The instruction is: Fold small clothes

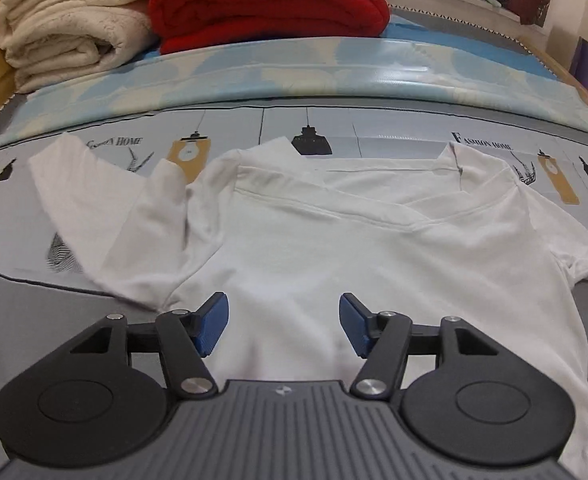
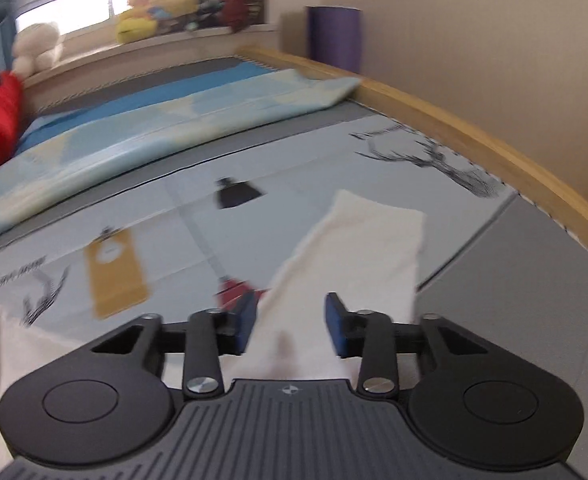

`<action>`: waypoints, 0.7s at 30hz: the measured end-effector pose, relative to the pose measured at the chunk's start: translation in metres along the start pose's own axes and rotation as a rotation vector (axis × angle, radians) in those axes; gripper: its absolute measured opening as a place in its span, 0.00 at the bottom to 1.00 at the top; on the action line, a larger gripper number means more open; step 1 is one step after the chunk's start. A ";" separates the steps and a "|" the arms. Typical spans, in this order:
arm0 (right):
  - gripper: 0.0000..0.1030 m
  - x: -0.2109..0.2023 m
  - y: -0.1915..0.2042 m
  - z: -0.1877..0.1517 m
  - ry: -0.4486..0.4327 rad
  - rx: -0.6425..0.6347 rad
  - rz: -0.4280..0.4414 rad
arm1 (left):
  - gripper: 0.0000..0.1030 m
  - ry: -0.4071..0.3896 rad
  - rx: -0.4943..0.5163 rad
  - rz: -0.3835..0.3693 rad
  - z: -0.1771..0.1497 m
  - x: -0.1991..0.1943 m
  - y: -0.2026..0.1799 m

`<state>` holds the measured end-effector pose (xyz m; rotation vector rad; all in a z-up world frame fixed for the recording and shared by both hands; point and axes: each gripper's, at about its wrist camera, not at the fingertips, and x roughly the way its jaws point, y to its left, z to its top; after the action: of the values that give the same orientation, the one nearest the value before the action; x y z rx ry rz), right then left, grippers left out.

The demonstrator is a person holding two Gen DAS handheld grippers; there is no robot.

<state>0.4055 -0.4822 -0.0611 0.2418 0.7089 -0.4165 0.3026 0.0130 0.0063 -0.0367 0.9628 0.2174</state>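
T-shirt (image 1: 334, 248) lies spread on the bed (image 1: 34, 320), one sleeve (image 1: 94, 208) out to the left, folded blankets (image 1: 270, 4) at the far end. Left gripper (image 1: 284, 322) hovers over its body, jaws spread, empty. Right gripper (image 2: 290, 326) has the other sleeve (image 2: 358, 248) between its jaws; I can't tell if they're pinching. I judge it's the sleeve-fold step: next I'd need a firm pinch, then carry that sleeve in over the body.
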 end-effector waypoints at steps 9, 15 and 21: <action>0.38 0.062 -0.063 0.027 0.012 0.241 0.109 | 0.65 0.005 0.001 -0.028 0.018 0.018 0.003; 0.47 0.097 -0.051 0.038 0.035 0.240 0.093 | 0.65 0.030 -0.009 -0.039 0.024 0.030 0.004; 0.48 0.121 -0.033 0.039 0.051 0.219 0.065 | 0.65 0.047 -0.013 -0.044 0.024 0.034 0.005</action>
<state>0.4956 -0.5605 -0.1156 0.4820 0.7037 -0.4269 0.3399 0.0263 -0.0069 -0.0750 1.0064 0.1831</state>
